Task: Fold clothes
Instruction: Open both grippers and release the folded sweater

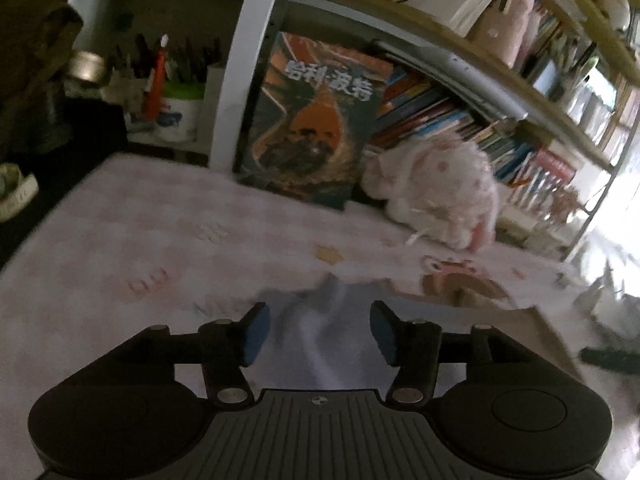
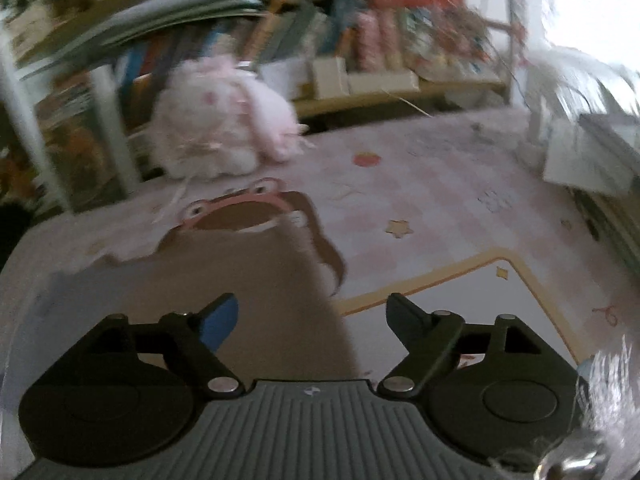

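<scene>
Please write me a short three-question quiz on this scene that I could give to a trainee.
1. True or false: both grippers have their jaws apart with nothing clamped between them.
2. What lies between the fingers of the left gripper: A) a pale lilac cloth B) a book C) a mug
3. What stands upright against the white shelf post, left of the fluffy pink plush toy?

Key
1. True; the right gripper is also open, over the brown garment.
2. A
3. A book with an orange and dark cover.
</scene>
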